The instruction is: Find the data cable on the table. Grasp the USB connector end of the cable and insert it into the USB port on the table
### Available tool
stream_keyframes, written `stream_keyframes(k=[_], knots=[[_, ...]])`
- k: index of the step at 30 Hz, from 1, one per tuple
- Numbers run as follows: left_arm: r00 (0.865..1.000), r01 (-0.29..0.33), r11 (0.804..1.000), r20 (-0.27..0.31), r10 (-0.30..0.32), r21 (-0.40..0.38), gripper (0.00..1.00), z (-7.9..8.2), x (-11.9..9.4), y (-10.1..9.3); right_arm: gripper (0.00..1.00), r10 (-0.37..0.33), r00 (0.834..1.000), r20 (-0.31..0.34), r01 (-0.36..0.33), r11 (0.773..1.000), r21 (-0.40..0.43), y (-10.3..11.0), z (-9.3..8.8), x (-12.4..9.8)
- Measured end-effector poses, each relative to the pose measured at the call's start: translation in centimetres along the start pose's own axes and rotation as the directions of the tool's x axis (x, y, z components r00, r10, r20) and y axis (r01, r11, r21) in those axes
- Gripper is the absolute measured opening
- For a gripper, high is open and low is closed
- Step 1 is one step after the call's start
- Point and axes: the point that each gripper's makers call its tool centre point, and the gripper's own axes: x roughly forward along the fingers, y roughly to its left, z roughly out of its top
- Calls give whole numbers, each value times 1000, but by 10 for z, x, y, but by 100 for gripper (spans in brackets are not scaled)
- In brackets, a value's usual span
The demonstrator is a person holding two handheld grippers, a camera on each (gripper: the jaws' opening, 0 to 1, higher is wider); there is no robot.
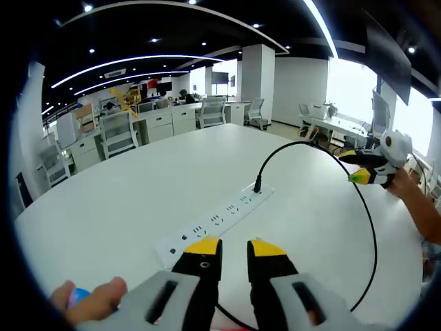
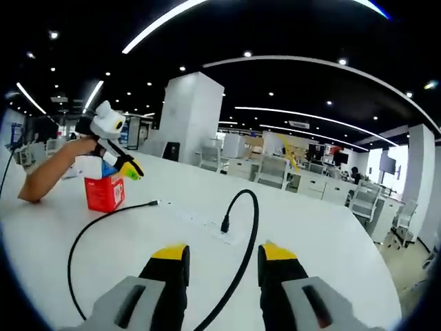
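- Left gripper (image 1: 234,247): jaws a narrow gap apart, nothing held; power strip (image 1: 213,221) just ahead, mid-worktop.
- Right gripper (image 2: 224,252): jaws wide, empty.
- Cable (image 2: 244,192): one end plugged into the strip, loops across the worktop between the right jaws.
- Free connector (image 2: 153,203): flat on the worktop, near red box (image 2: 105,194).
- Handling, I'd say: light floppy cord, small stiff plug. Pinch the plug body, not the cord, or it'll droop.

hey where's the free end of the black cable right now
In the right gripper view, the cable's free end lies on the white table, left of the power strip and beside the red box.
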Motion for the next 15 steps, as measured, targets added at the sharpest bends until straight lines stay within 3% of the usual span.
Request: stream_keyframes(k=[15], knots=[[1000,-1,1000,-1,1,1,16,-1,0,0,41,-26,999,36,23,997,80,13,-21,-27]])
